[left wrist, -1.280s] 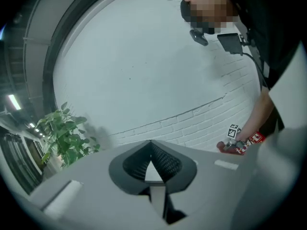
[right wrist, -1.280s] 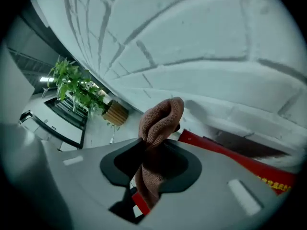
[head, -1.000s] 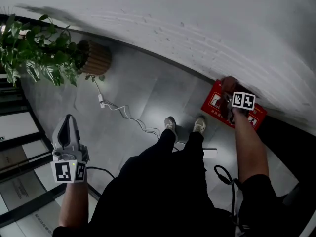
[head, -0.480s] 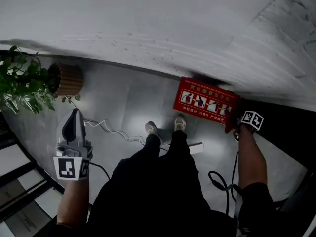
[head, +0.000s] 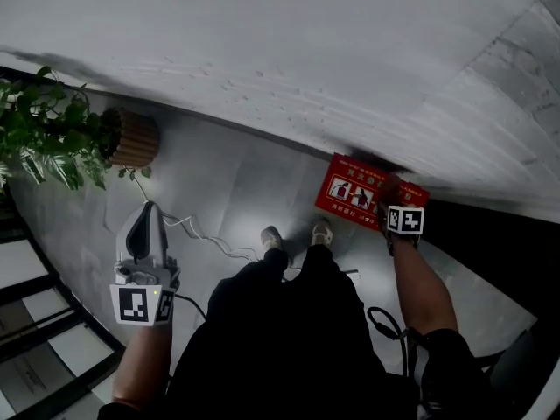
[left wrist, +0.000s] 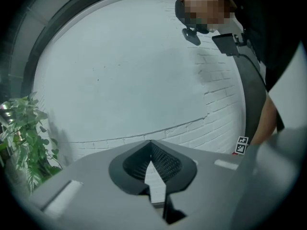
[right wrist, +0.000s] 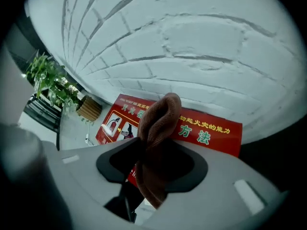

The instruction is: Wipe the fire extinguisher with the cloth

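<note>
**Status: cloth at extinguisher box, floor edge by wall**

Surface: smooth grey floor [head: 236,173], meeting a white-painted brick wall [head: 306,51]. The red fire extinguisher box [head: 354,191] sits at the floor's edge against the wall. Its flat panel carries pictograms and Chinese characters, and "方法" is legible.

The right gripper [head: 389,195] points down at the box. Its jaws have just been opening, but a folded brown cloth [right wrist: 160,123] of ribbed weave is between them, gripped.

The left gripper [head: 146,213] is over open floor with its jaw tips together and nothing between them.

A leafy plant [head: 48,138] in a ribbed round pot [head: 136,140] stands further along the same edge. A white cable [head: 197,234] trails across the floor.
</note>
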The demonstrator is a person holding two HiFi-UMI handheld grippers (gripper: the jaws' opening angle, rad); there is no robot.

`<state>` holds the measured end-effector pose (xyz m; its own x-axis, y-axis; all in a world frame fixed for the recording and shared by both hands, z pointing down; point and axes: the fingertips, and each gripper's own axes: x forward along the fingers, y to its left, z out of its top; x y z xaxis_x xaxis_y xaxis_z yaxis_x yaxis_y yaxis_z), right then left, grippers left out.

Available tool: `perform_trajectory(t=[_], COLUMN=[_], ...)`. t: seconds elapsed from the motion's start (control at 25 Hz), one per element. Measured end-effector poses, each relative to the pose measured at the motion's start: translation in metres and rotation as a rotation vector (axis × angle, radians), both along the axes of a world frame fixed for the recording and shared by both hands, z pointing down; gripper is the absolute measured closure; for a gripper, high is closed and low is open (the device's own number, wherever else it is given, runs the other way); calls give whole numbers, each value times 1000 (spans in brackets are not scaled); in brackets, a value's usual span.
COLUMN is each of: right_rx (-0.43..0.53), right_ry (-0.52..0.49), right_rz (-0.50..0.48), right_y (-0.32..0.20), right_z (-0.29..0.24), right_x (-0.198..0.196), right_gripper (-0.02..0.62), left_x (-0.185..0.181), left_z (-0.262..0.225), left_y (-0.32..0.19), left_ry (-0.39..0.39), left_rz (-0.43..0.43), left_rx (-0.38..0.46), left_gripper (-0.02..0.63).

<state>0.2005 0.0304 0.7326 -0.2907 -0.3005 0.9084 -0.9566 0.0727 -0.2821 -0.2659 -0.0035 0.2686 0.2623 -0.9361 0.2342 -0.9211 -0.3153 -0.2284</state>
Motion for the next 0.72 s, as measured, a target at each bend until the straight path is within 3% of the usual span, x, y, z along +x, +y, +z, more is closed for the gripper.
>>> perform_trajectory(t=[0.08,0.2,0.32,0.4,0.52,0.64,0.72], right_rx=[22,90,298,526,830,964,988], right_ry=[8,-13,-10,42,133,178,208], right_rz=[-4,44,93,133,180,200,238], right_y=[-4,1,-2,-5,-7,-12,-13], right_z=[-6,-35,-96,-160,-263,-335,-353], right_x=[-4,-4,7,15,12,8,13], right_gripper=[334,321,322,350,461,486,490], left_x=[-8,-4,32,66,131,190,223], left_z=[7,21,35,47,45,33,23], left_y=[9,15,-4,-21,-42,-69,-77], left_ry=[10,54,154,201,299,394,388], left_rz=[-14,11,113,209,383,514,592], left_rx=[-11,-34,-37,-39,-41,-47,-28], left_gripper=[606,606,606,606,606,606,606])
